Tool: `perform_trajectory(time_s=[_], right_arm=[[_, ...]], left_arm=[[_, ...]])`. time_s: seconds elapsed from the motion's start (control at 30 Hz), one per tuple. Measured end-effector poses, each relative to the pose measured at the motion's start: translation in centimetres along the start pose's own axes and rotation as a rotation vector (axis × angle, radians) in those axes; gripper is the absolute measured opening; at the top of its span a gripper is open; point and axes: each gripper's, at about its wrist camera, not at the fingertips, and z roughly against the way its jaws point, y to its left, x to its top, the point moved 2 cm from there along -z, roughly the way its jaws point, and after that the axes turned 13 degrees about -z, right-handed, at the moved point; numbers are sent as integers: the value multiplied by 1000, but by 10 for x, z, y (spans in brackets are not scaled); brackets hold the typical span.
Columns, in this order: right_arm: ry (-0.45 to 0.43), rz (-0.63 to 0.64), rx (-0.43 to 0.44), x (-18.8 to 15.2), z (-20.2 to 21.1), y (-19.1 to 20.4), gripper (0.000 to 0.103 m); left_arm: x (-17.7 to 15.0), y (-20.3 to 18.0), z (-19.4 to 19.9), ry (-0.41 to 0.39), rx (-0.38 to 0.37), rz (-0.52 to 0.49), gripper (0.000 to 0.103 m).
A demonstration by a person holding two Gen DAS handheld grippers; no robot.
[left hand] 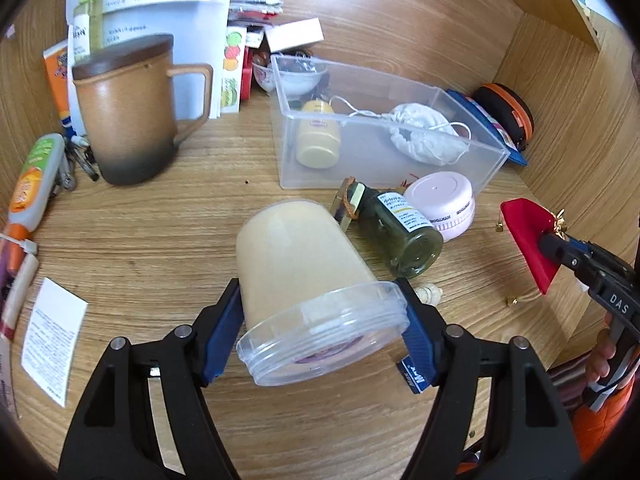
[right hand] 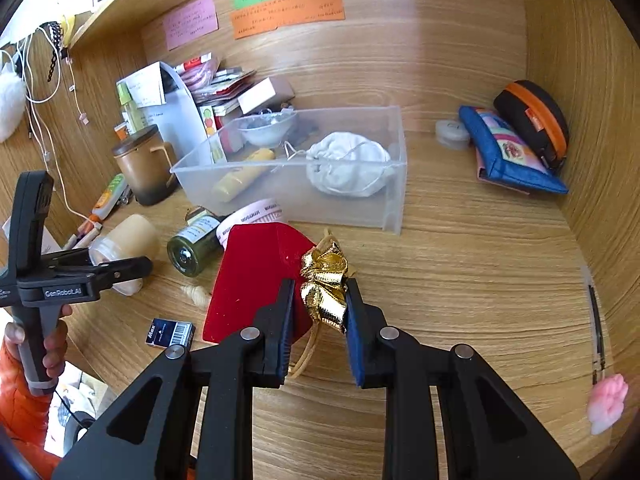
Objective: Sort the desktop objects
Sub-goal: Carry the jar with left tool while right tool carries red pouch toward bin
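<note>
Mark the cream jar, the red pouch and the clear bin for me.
cream jar (left hand: pixel 296 256), left wrist view, on its frosted side.
red pouch (right hand: pixel 252 276), right wrist view, on its velvet face.
clear bin (right hand: pixel 348 210), right wrist view, on its front wall.

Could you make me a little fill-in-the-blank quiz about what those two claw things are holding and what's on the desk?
1. The left gripper is shut on a cream ____.
2. The right gripper is shut on a red pouch with a ____ bow.
3. The white cloth bag lies inside the clear ____.
4. The brown mug has a ____ on top.

Missing words: jar; gold; bin; lid
</note>
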Motion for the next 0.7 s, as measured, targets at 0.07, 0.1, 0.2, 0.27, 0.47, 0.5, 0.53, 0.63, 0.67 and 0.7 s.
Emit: perform_trajectory(time_s=[0.07, 0.1, 0.2, 0.27, 0.47, 0.5, 0.53, 0.63, 0.67, 0.7], right_arm=[[-9, 3, -2, 3, 3, 0, 21], [-15, 4, -3, 5, 5, 1, 21], [-42, 18, -14, 12, 12, 2, 21], [-59, 23, -18, 16, 17, 3, 21], [-113, 24, -11, 37, 32, 2, 21], [-121, 26, -9, 41, 33, 3, 21], [-127, 29, -9, 45, 34, 3, 21], [-146, 43, -13, 56, 36, 5, 21], [-152, 47, -15, 59, 37, 6, 21], [-161, 55, -17, 65, 37, 7, 21]], left_arm=[[2, 0, 6, -13, 11, -6, 72], [3, -1, 8, -18, 16, -8, 72], [8, -2, 14, -34, 29, -19, 72], [13, -4, 19, -46, 37, -32, 72], [30, -8, 34, -90, 59, -73, 72], [32, -9, 36, -96, 62, -77, 72], [34, -10, 38, -104, 65, -82, 72], [44, -12, 44, -130, 73, -101, 72], [48, -13, 46, -140, 79, -107, 72], [51, -13, 47, -147, 81, -108, 72]])
